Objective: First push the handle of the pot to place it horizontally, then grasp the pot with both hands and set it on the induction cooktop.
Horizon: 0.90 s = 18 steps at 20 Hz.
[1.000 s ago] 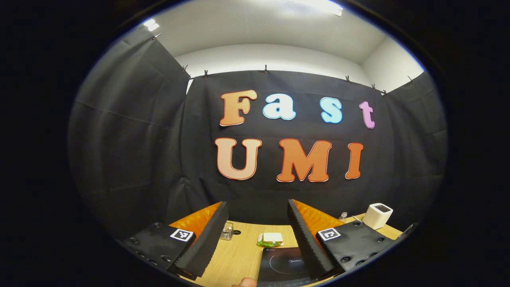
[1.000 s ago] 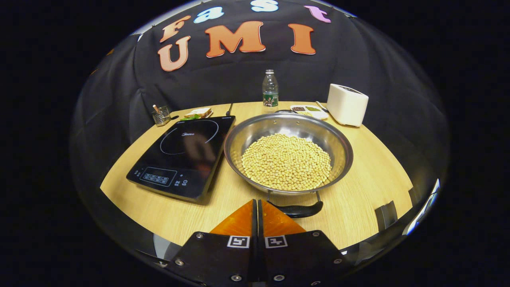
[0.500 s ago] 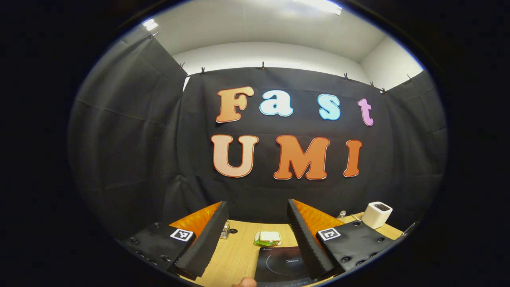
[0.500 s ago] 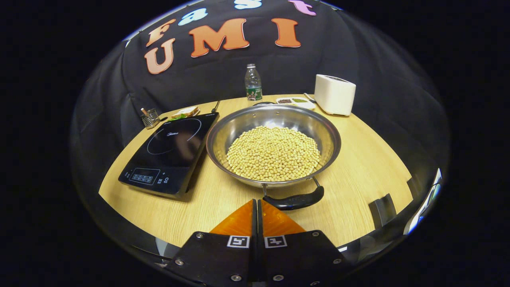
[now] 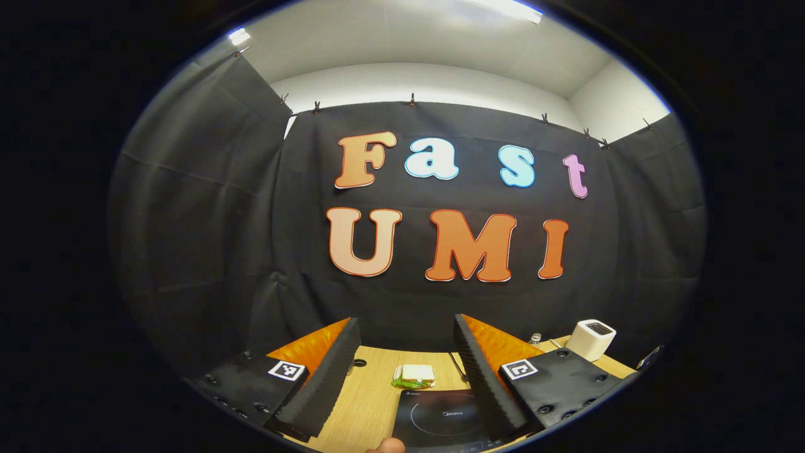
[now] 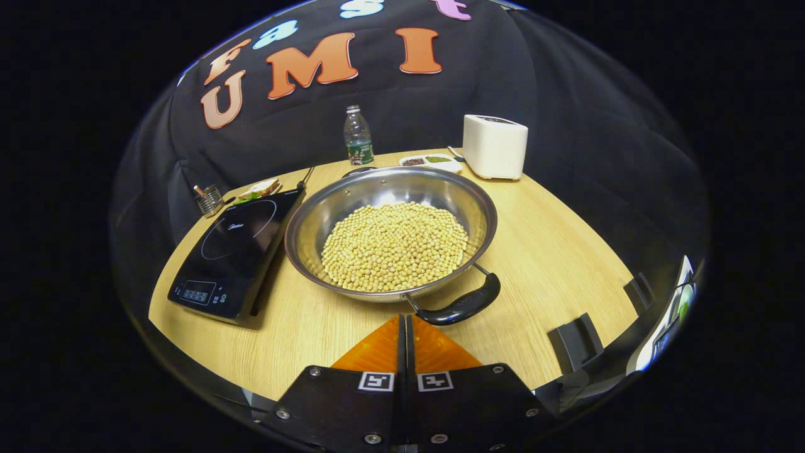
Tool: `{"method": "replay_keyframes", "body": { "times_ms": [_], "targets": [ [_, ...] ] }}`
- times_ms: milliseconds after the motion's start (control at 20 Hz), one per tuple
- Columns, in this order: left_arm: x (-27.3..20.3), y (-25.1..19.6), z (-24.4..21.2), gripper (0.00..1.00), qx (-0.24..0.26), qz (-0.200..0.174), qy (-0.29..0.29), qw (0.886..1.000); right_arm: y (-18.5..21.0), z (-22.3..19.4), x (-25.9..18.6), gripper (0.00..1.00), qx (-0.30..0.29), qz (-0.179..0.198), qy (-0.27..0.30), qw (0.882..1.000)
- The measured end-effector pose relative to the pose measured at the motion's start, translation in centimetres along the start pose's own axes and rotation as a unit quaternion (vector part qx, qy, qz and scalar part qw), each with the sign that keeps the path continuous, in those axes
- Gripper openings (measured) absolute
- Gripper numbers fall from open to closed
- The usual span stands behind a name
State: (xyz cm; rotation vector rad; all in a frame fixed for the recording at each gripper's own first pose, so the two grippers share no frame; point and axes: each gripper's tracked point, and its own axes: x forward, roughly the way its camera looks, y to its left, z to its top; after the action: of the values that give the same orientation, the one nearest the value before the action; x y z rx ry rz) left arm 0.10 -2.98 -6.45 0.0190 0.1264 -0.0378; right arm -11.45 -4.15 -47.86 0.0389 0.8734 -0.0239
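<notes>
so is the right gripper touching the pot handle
Cannot tell. In the right gripper view the shut right gripper meets the handle near its left end, with no plain gap or contact.

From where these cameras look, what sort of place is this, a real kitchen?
Probably a staged kitchen in a cloth-walled recording booth, not a home: a wooden table carries an induction cooktop, a steel pot of beans and a white toaster.

Staged kitchen mock-up inside a recording booth: black cloth walls [image 6: 566,126] clipped up around a wooden tabletop [image 6: 553,251] carrying an induction cooktop [image 6: 233,251], toaster [image 6: 495,146], water bottle [image 6: 358,135] and a pot [image 6: 390,242] of beans.
</notes>
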Motion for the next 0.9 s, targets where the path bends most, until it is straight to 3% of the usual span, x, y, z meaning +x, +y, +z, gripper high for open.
{"method": "replay_keyframes", "body": {
  "times_ms": [900],
  "targets": [
    [2.5, -2.9, -0.6, 0.98, 0.012, 0.0, 0.002, 1.0, -5.9, 3.6, 4.7, 0.0, 0.029, -0.036, -0.002, 0.999]
  ]
}}
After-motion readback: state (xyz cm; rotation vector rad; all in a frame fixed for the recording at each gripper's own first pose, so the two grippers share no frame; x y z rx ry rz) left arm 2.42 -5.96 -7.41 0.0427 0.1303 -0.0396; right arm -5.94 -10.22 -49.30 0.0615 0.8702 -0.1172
